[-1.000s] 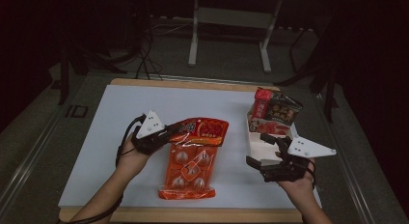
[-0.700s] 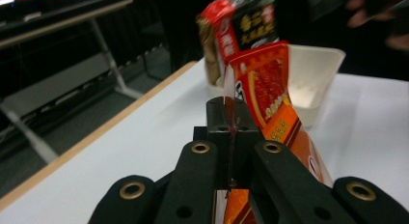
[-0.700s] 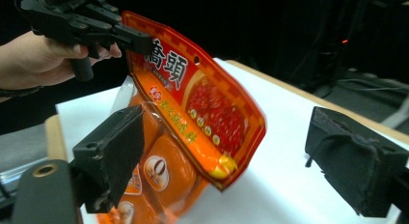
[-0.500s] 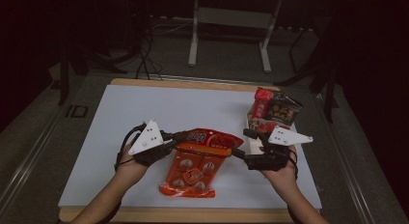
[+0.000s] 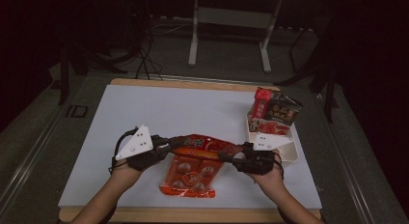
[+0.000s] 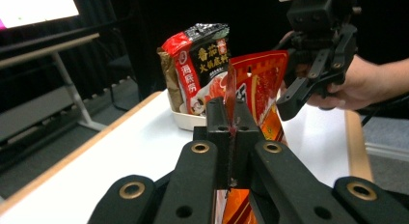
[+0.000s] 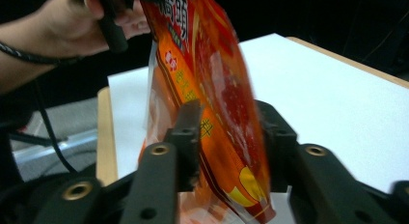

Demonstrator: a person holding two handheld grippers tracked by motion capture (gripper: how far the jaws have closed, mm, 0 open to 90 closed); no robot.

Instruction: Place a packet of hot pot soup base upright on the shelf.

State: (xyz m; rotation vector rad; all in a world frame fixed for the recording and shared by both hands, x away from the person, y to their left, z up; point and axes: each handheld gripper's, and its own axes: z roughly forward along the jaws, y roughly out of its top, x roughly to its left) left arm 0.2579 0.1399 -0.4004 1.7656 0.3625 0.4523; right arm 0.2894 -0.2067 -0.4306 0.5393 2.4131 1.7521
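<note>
An orange-red snack bag (image 5: pixel 193 168) hangs between my two grippers, its lower end on the white board (image 5: pixel 169 108). My left gripper (image 5: pixel 172 146) is shut on the bag's top edge; in the left gripper view its jaws (image 6: pixel 230 125) pinch the thin seam of the bag (image 6: pixel 258 86). My right gripper (image 5: pixel 227 156) stands at the bag's other top corner. In the right gripper view its jaws (image 7: pixel 226 122) flank the bag (image 7: pixel 217 74), which is blurred; they have just been closing and I see no firm press.
A white tray (image 5: pixel 291 154) at the right holds upright red-and-black food packets (image 5: pixel 272 113), also seen as packets (image 6: pixel 200 64) beyond the left jaws. The board's wooden edge (image 5: pixel 183 215) runs along the front. Dark floor and a metal stand (image 5: pixel 231 21) lie behind.
The right gripper has moved left from the tray to the bag's right corner and its jaws have narrowed around it. The bag's top has been lifted off the board.
</note>
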